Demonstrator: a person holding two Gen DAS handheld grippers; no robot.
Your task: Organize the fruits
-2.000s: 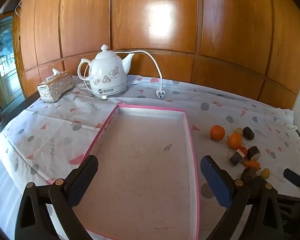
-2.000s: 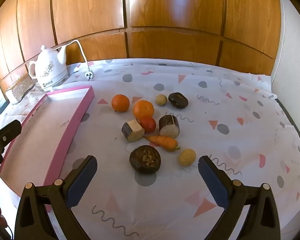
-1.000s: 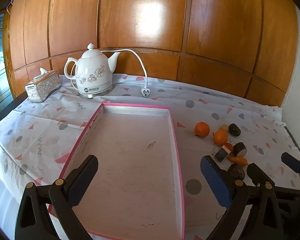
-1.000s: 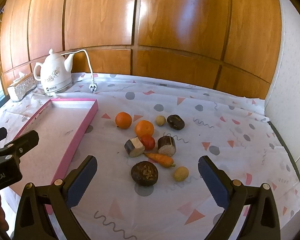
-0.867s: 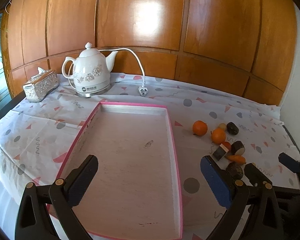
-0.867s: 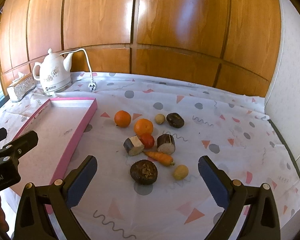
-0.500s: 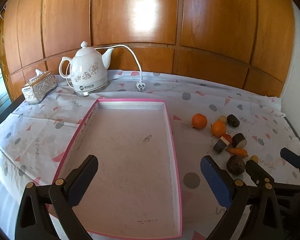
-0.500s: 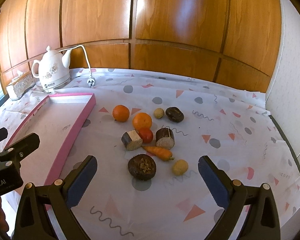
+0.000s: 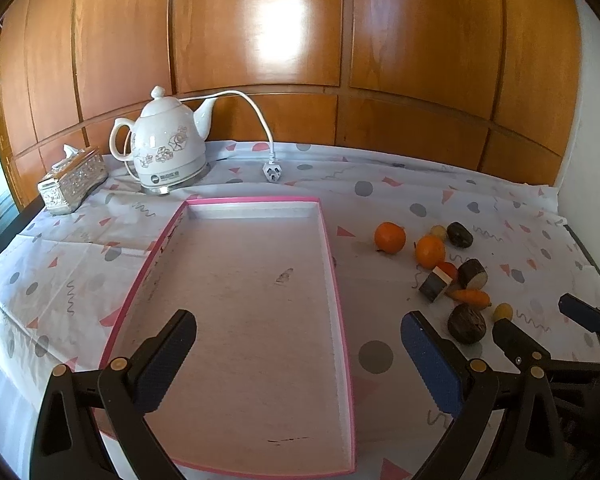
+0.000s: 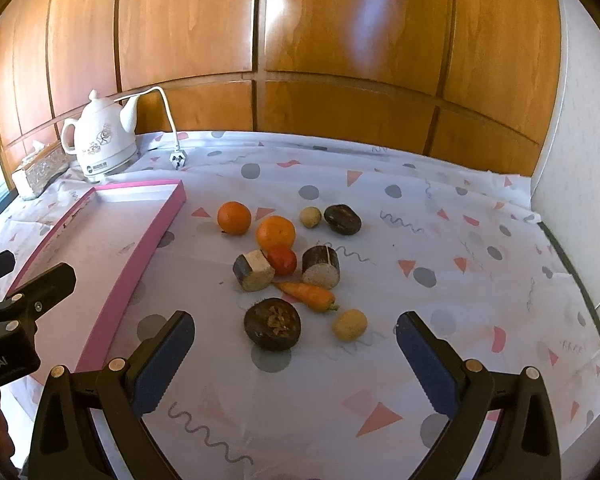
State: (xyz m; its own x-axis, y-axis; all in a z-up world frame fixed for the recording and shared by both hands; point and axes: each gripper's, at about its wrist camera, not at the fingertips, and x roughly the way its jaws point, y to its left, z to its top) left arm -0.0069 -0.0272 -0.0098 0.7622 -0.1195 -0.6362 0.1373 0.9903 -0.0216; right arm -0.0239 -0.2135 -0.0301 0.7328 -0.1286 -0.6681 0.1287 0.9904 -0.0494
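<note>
A pink-rimmed tray (image 9: pixel 327 240) (image 10: pixel 156 232) lies empty on the patterned cloth. To its right sits a cluster of produce: two oranges (image 10: pixel 234 218) (image 10: pixel 276 233), a red tomato (image 10: pixel 282 260), a carrot (image 10: pixel 309 294), a dark round fruit (image 10: pixel 273 323), two cut brown pieces (image 10: pixel 253 269) (image 10: pixel 321 265), a dark lump (image 10: pixel 342 219) and two small yellowish balls (image 10: pixel 349 324) (image 10: pixel 310 217). My left gripper (image 9: pixel 300 344) is open and empty over the tray's near end. My right gripper (image 10: pixel 296 340) is open and empty, just short of the dark round fruit.
A white kettle (image 9: pixel 168 152) with its cord and plug (image 9: pixel 272 171) stands behind the tray. A silver tissue box (image 9: pixel 72 180) sits at the far left. A wood-panelled wall runs along the back and a white wall (image 10: pixel 572 160) stands on the right.
Both grippers have drawn back and risen a little, so the tray and the produce look smaller and farther. Nothing on the table has moved; both jaws stay open.
</note>
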